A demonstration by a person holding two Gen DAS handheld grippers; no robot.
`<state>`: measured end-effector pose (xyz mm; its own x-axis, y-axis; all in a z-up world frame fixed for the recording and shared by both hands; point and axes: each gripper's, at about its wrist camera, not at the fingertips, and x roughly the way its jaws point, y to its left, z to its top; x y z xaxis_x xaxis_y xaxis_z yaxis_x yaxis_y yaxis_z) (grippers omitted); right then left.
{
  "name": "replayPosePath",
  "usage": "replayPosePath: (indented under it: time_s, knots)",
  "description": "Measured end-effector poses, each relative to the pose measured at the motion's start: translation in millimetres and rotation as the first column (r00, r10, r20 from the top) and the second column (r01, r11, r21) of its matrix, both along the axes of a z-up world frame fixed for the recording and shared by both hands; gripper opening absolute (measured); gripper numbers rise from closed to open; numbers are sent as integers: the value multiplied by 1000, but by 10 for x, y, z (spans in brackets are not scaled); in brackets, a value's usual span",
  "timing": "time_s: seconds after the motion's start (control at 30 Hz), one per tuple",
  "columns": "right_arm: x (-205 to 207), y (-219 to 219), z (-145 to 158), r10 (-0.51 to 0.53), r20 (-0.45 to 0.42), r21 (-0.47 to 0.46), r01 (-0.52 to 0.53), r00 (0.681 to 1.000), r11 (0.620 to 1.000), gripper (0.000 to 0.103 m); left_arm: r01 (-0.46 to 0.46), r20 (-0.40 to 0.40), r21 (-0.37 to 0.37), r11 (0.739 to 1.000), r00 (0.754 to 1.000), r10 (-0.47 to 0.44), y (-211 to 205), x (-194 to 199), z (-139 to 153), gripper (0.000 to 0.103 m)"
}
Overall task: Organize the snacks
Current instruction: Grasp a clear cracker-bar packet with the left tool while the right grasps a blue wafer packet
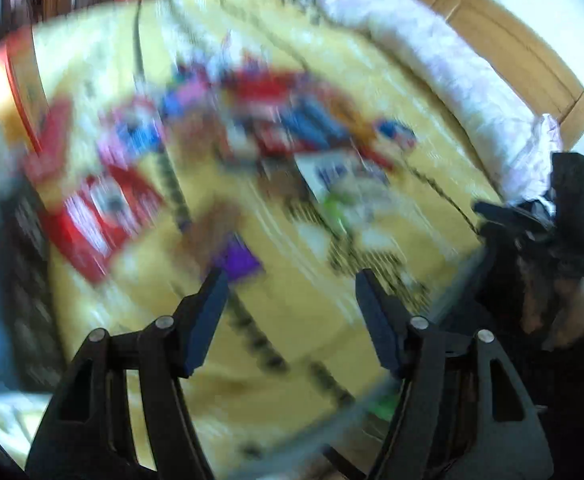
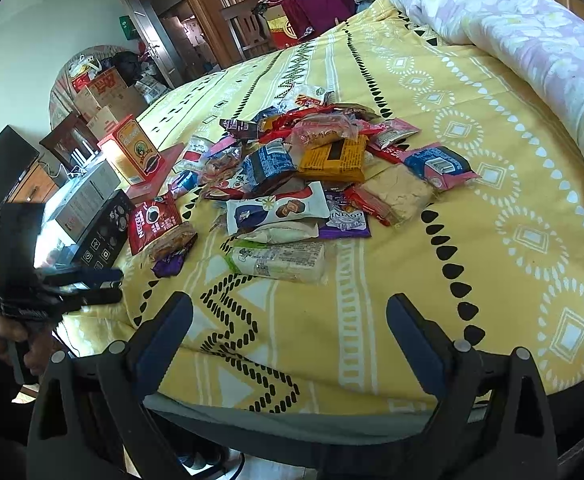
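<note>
Yellow patterned bed (image 2: 431,240) carries snack pile (image 2: 311,168) ahead of both jaws. Right gripper (image 2: 290,312) spread, empty, held level; left gripper (image 1: 292,292) spread, empty, view blurred.

**Blurred snack pile ahead of the spread left jaws**

The left gripper (image 1: 292,284) has its jaws wide apart with nothing between them, over the yellow patterned bedspread (image 1: 292,360). Beyond the tips lies a smeared pile of snack packets (image 1: 276,120); individual packets cannot be told apart. A purple packet (image 1: 238,260) sits just past the left finger. The right gripper (image 1: 491,210) appears off to the right.
</note>
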<state>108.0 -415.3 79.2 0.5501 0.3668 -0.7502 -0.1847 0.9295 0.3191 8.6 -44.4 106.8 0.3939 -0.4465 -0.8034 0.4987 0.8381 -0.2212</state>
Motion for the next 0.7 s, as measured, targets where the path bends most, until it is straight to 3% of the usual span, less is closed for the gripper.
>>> replayPosePath:
  time_s: [0.07,0.13,0.23,0.3,0.37,0.5,0.57,0.7]
  knots:
    - [7,22,-10,9,-5,-9,-9,1000,1000,99,-38,70,46,998,997,35,13,203,-95,80]
    - [6,49,-15,16,-5,-22,-16,1000,1000,99,-98,47,65,993,994,95,46,425,-301,78]
    - [-2,63,-25,23,-7,-28,-23,1000,999,99,-109,24,69,992,994,108,31,586,-500,78]
    - [0,62,-31,24,-11,-27,-24,1000,999,99,-93,16,83,992,996,92,3,587,-565,73]
    - [16,67,-41,24,-19,-27,-25,1000,999,99,-64,-8,86,994,998,65,-45,580,-644,58]
    - [41,12,-19,5,-12,3,-5,1000,1000,99,-38,-8,131,991,999,40,-66,460,-732,51]
    - [92,-87,-11,-11,-21,52,12,1000,999,99,-68,-6,120,990,998,69,-33,422,-726,31]
    - [336,-333,118,-86,15,0,86,996,996,99,-108,-21,85,990,994,111,33,406,-730,32]
